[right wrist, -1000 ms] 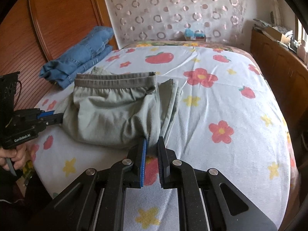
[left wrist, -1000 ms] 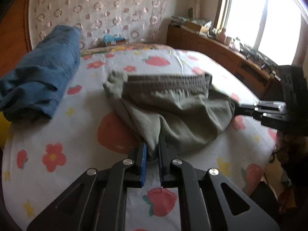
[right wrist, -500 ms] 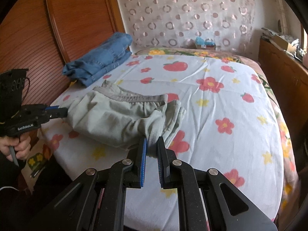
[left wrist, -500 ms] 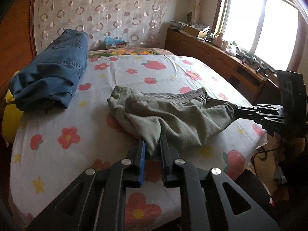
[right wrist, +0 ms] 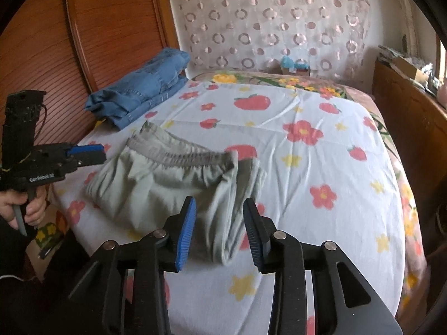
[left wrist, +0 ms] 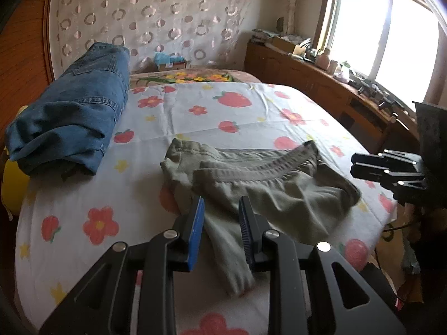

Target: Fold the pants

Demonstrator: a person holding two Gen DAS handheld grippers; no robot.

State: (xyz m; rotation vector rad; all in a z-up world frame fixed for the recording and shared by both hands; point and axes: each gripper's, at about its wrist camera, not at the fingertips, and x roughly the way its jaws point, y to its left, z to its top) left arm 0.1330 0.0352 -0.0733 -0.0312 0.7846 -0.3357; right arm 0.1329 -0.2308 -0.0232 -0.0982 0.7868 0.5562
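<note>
Both the left hand-held gripper (left wrist: pixel 220 217) and right hand-held gripper (right wrist: pixel 219 217) are gaping, released, above the seemingly folded olive pants (left wrist: pixel 268 187) lying mid-frame on the bed (left wrist: pixel 83 189).

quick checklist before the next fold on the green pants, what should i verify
1. left gripper fingers open, off the cloth: ok.
2. right gripper fingers open: ok.
3. green pants lying on the bed: ok.
4. Pants flat and smooth: not ok, waistband rumpled, a leg end bunched near the bed edge.
5. Folded jeans apart from the pants: ok.
6. Layers aligned underneath: cannot tell.
</note>
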